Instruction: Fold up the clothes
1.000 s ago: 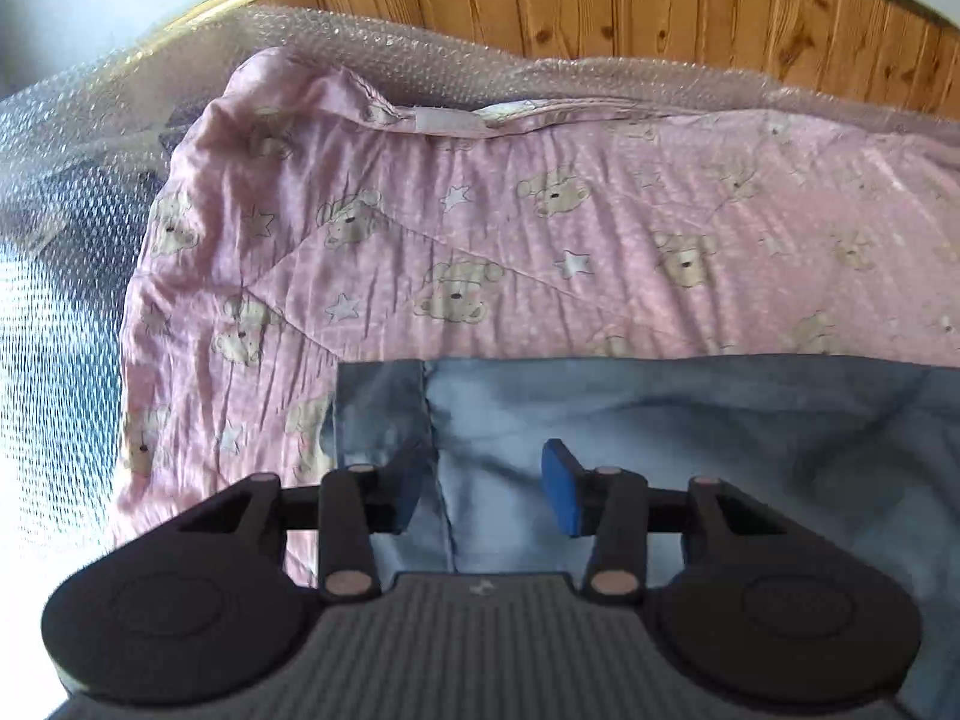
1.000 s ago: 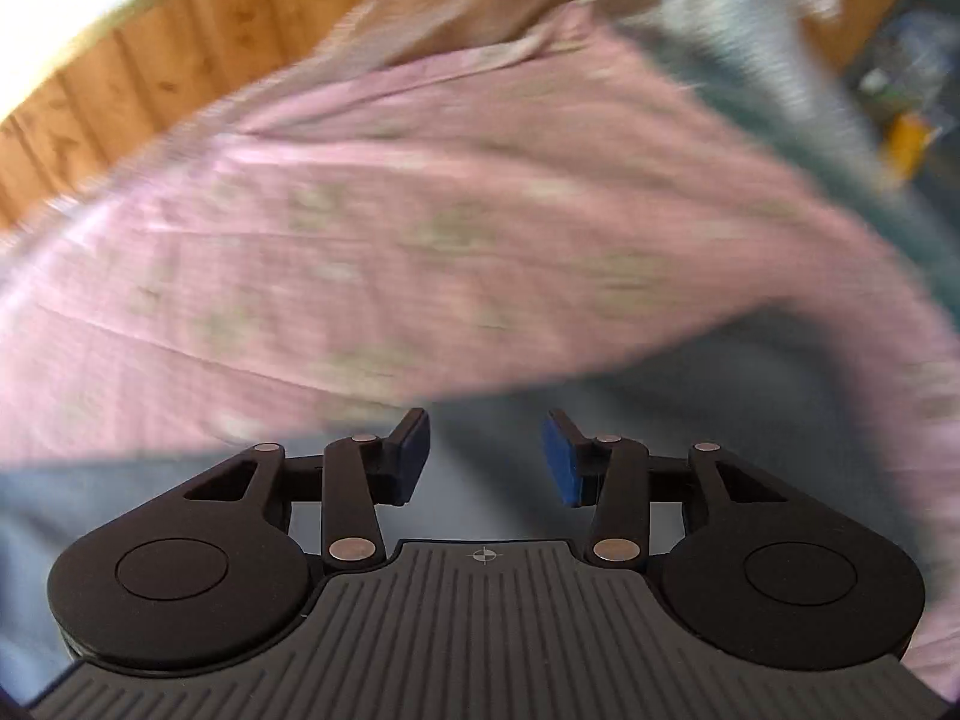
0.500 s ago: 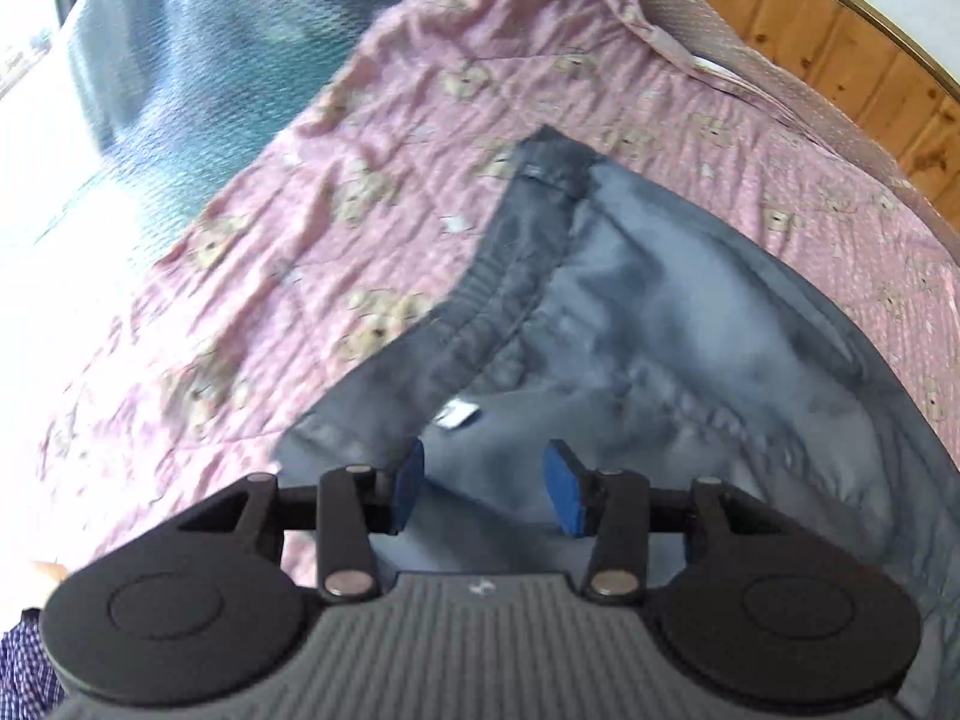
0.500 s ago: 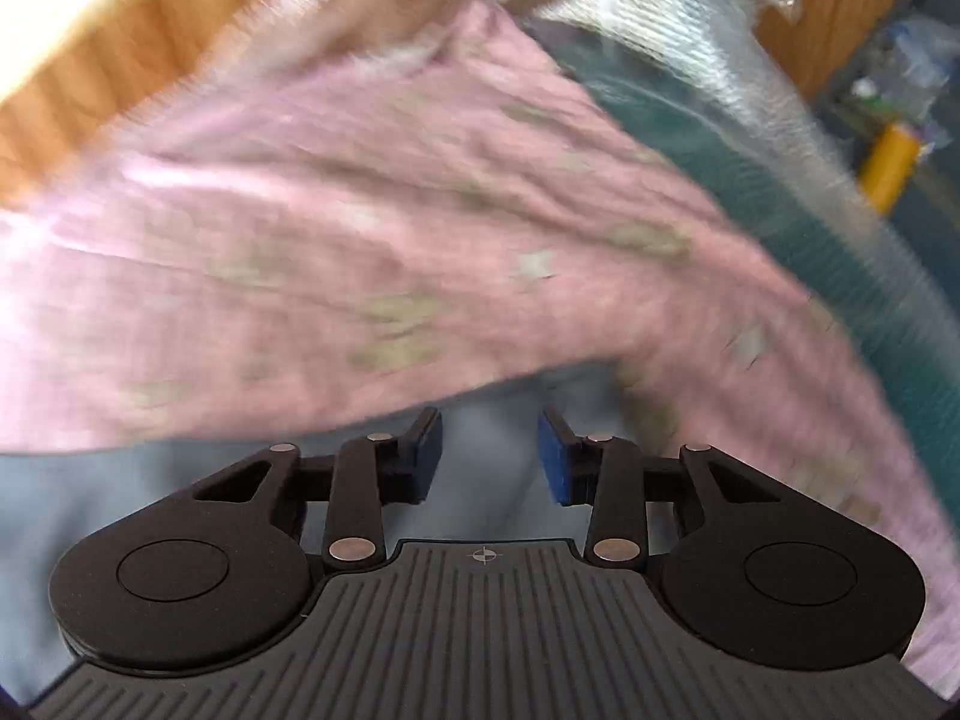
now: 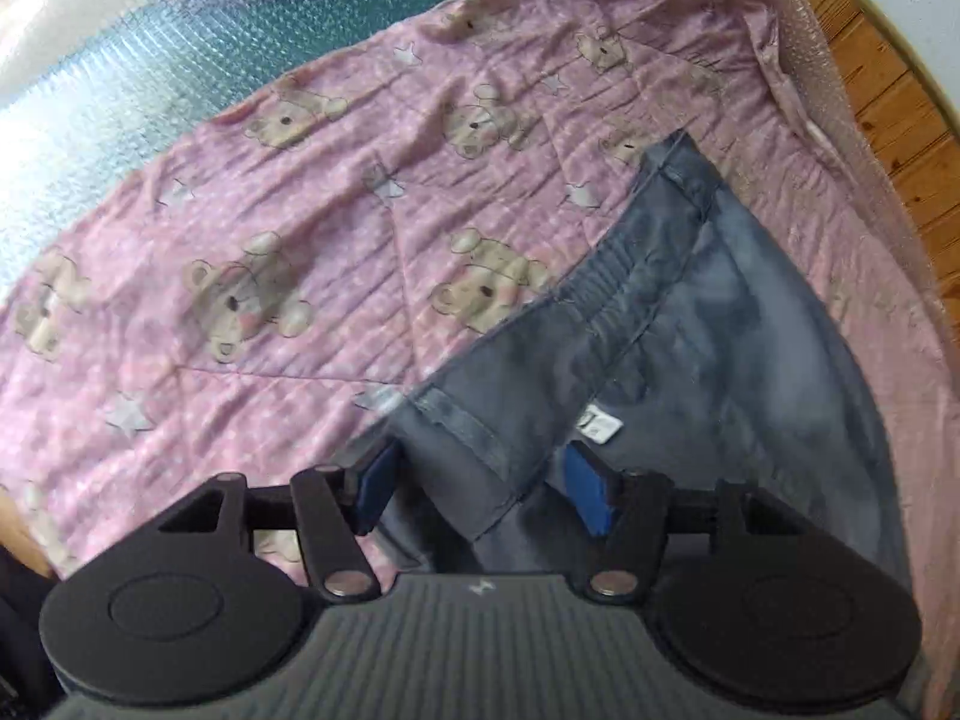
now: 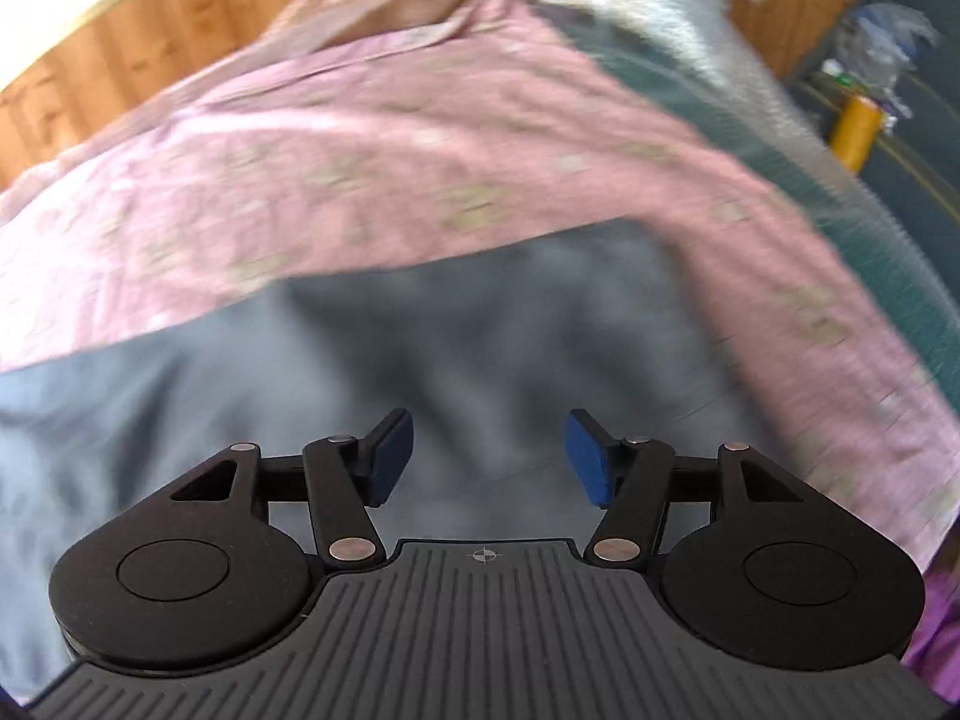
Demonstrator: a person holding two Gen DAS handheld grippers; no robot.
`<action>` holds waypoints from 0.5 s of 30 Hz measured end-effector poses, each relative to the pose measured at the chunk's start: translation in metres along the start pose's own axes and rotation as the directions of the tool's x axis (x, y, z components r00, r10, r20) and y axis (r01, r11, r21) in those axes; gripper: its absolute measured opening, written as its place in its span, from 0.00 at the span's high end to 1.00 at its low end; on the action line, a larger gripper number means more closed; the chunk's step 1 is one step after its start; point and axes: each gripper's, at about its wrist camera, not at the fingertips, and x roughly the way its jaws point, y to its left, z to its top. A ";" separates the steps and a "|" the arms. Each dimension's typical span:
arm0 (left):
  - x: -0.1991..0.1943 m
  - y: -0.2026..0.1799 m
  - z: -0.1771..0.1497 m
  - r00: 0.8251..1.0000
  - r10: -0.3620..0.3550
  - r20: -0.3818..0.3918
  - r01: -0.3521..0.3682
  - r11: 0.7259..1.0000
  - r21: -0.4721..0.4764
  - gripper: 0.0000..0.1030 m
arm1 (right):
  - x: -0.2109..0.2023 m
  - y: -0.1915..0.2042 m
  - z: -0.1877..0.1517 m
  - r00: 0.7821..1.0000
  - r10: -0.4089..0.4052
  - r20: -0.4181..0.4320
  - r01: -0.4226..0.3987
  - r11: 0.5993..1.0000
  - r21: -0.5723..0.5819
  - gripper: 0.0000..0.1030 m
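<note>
A grey-blue garment (image 5: 708, 324) with an elastic waistband and a small white label (image 5: 600, 425) lies on a pink blanket (image 5: 288, 228) printed with teddy bears. My left gripper (image 5: 477, 486) is open, and a folded corner of the garment sits between its blue pads without being pinched. In the right wrist view the same grey-blue garment (image 6: 372, 372) spreads out, blurred, below the pink blanket (image 6: 372, 180). My right gripper (image 6: 489, 459) hovers over the cloth, open, with nothing between its fingers.
Bubble wrap (image 5: 150, 60) covers a dark green surface beyond the blanket. A wooden panel wall (image 5: 900, 120) runs along the far side. At the right of the right wrist view stand a yellow bottle (image 6: 858, 129) and some clutter.
The left gripper has swung left and come in low over the garment's waistband corner, which now lies between its pads. The right gripper's fingers have spread wider; it pulled back, showing more of the garment.
</note>
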 end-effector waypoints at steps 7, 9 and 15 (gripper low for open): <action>0.012 0.050 -0.010 0.947 -0.315 0.061 0.303 0.941 0.153 0.91 | -0.022 0.079 -0.037 0.995 0.093 -0.044 -0.093 0.996 0.017 0.39; 0.031 0.072 -0.017 0.946 -0.323 0.010 0.320 0.939 0.126 0.89 | -0.019 0.081 -0.049 0.994 0.078 -0.077 -0.075 0.996 0.049 0.39; 0.030 0.072 -0.020 0.950 -0.310 0.020 0.307 0.947 0.091 0.80 | -0.027 -0.005 -0.078 0.997 0.025 -0.073 0.002 0.937 0.350 0.40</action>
